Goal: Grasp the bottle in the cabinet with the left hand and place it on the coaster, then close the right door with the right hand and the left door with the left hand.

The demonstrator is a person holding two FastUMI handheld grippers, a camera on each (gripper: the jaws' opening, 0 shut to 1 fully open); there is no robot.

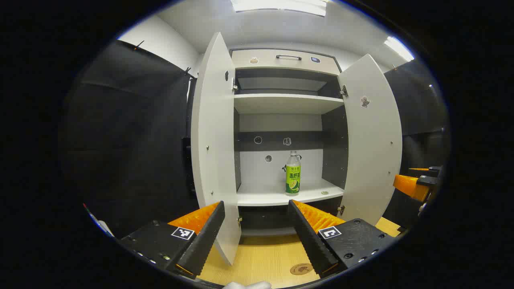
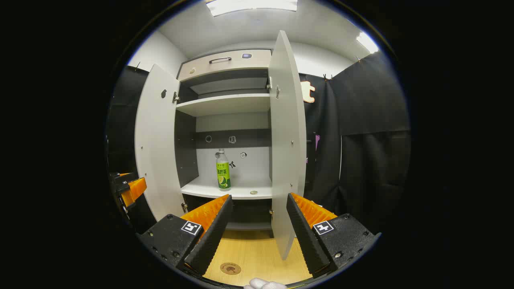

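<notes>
Standing in the cabinet [image 1: 281,104] one bottle [image 1: 293,174], two doors open, one coaster [image 1: 301,269], both grippers' jaws open.

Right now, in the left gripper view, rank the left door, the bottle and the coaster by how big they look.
1. left door
2. bottle
3. coaster

The coaster lies nearer the camera, so its true size against the bottle's stays unsure.

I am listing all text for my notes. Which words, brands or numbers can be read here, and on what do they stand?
Bottle label: print too small to read surely.
Coaster stamp: too blurred to read.
Marker on left tool: square pattern, no words.
</notes>
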